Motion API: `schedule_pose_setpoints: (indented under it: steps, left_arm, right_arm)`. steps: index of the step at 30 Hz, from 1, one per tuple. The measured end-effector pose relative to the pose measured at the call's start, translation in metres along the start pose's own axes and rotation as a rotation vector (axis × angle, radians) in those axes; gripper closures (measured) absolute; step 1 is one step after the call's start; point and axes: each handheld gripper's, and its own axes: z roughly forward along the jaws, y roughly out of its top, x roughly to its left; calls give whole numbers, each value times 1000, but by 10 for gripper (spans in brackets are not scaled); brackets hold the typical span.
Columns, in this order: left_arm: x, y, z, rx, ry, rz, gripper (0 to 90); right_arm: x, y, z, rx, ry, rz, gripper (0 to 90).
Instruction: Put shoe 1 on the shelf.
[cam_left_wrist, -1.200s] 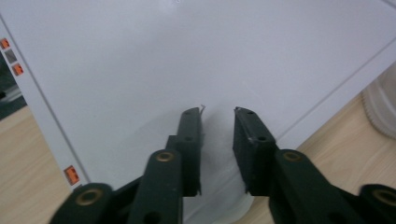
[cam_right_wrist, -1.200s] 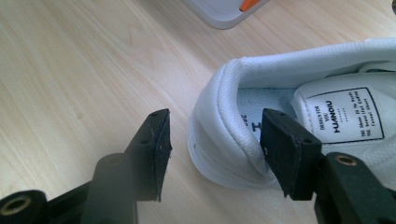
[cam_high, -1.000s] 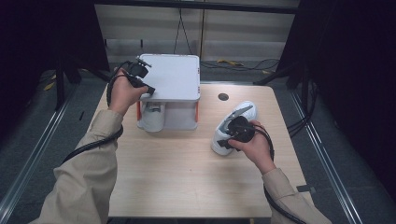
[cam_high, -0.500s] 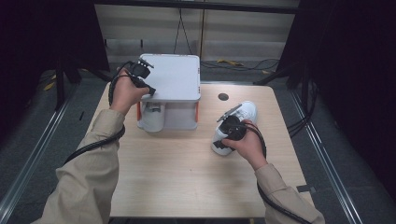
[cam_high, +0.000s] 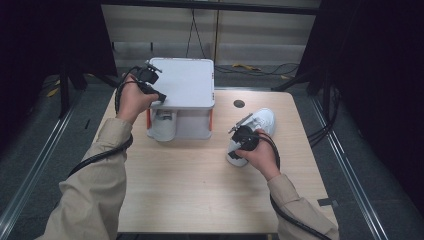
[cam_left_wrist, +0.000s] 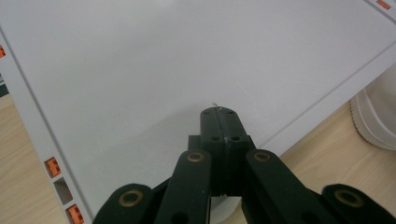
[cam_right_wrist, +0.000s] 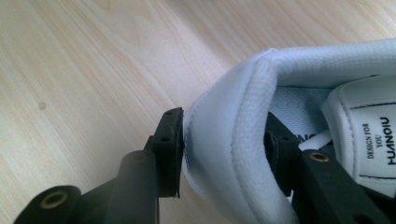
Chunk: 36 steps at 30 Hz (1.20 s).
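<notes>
A white sneaker (cam_high: 261, 120) lies on the wooden table (cam_high: 190, 190) at the right, toe pointing away. My right gripper (cam_high: 240, 146) is at its heel. In the right gripper view (cam_right_wrist: 224, 135) one jaw presses the outside of the heel (cam_right_wrist: 219, 154) and the other sits inside the collar; the jaws have just been closing on it. My left gripper (cam_high: 159, 95) is shut with nothing between its jaws, and its tips (cam_left_wrist: 218, 112) rest on the lid of a white box-like rack (cam_high: 185, 82) at the back left.
A second white shoe (cam_high: 162, 125) sits in the rack's lower compartment, between orange corner trims; its edge (cam_left_wrist: 376, 121) shows in the left gripper view. A dark round hole (cam_high: 239, 103) marks the table behind the sneaker. Black cables trail from both grippers.
My right gripper has shifted slightly left and down onto the sneaker's heel and its jaws have narrowed around it. The left hand and gripper have stayed on the lid.
</notes>
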Motion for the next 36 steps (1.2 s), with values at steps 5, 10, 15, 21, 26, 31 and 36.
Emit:
schedule_pose_setpoints:
  steps: [5, 10, 15, 21, 26, 31, 36]
  left_arm:
    - [-1, 1, 0, 9, 11, 10, 900]
    - [0, 0, 0, 7, 8, 16, 900]
    - [0, -1, -1, -3, 4, 15, 900]
    - [0, -1, -1, -1, 4, 17, 900]
    - [-1, -1, 0, -2, 5, 11, 900]
    - [-2, 0, 0, 3, 9, 9, 900]
    - [-2, 1, 0, 8, 12, 8, 900]
  right_arm:
    - [0, -1, -2, 1, 21, -17, 657]
    - [10, 0, -5, 32, 18, -100, 704]
    - [21, 1, -11, 35, 41, -135, 704]
    - [40, 6, -17, 19, 71, -206, 699]
    - [54, 10, -20, 8, 80, -259, 699]
    - [67, 14, -24, 9, 76, -311, 697]
    - [77, 19, -28, -5, 94, -347, 694]
